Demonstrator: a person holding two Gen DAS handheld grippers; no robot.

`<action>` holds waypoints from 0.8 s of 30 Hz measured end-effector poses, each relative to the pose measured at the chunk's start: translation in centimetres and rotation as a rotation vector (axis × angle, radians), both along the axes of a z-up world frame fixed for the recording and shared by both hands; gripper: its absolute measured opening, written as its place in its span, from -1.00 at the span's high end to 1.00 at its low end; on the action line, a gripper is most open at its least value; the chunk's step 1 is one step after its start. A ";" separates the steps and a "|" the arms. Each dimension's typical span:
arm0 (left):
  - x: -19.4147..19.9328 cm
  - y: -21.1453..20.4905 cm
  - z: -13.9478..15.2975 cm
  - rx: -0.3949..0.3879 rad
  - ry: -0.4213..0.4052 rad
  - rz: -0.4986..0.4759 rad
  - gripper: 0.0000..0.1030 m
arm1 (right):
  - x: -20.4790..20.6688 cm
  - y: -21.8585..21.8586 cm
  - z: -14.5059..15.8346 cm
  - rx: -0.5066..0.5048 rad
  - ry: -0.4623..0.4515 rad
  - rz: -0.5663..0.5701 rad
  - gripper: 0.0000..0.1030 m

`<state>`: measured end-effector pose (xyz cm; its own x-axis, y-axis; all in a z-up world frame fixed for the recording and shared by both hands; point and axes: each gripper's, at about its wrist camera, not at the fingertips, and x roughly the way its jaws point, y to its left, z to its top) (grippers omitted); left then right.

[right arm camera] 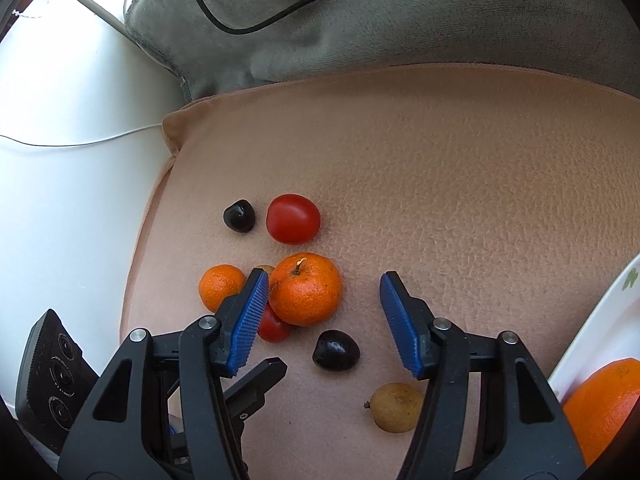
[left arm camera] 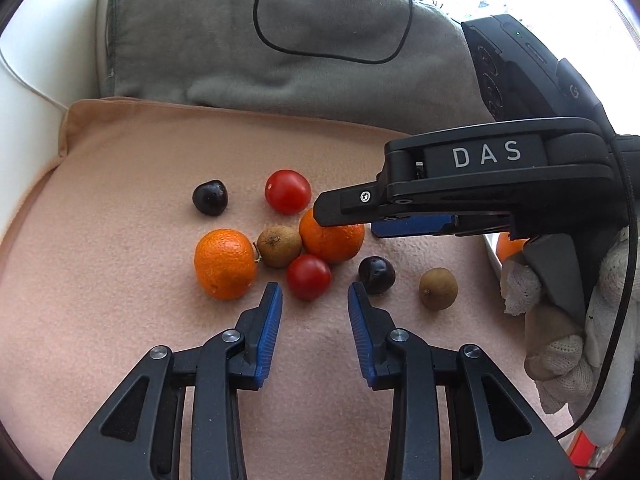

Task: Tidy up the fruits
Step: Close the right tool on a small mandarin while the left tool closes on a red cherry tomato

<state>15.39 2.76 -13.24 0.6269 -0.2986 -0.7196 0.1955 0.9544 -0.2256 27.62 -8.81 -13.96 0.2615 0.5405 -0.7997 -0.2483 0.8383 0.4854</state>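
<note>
Small fruits lie on a peach cloth (left arm camera: 120, 200): two mandarins, two red tomatoes, two dark plums and two brown fruits. My left gripper (left arm camera: 315, 294) is open just short of the near tomato (left arm camera: 308, 277), with the pads clear of it. In the left wrist view, my right gripper (left arm camera: 347, 219) reaches in from the right over the larger mandarin (left arm camera: 332, 242). In its own view the right gripper (right arm camera: 324, 280) is open around that mandarin (right arm camera: 306, 290). Its left pad is right beside the peel and its right pad stands well off. A dark plum (right arm camera: 335, 350) lies between its fingers.
A white plate (right arm camera: 592, 320) holding an orange (right arm camera: 600, 408) sits at the right edge. A grey cushion (left arm camera: 280, 40) with a black cable (left arm camera: 332, 54) lies behind the cloth. White surface (right arm camera: 60, 220) borders the left. A gloved hand (left arm camera: 560, 344) holds the right gripper.
</note>
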 end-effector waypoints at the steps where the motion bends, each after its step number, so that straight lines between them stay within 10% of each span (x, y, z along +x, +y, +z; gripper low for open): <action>1: 0.7 -0.2 -0.1 0.009 0.008 0.001 0.37 | 0.0 0.0 0.0 0.001 0.001 0.002 -0.18; 24: 2.8 0.0 -1.4 0.010 0.032 0.032 0.55 | 0.7 0.7 -0.8 0.052 0.035 0.030 0.18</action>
<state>18.19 2.71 -14.62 0.6128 -0.2713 -0.7422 0.1579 0.9623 -0.2213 28.27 -8.09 -14.73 0.2171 0.5887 -0.7786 -0.2546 0.8042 0.5371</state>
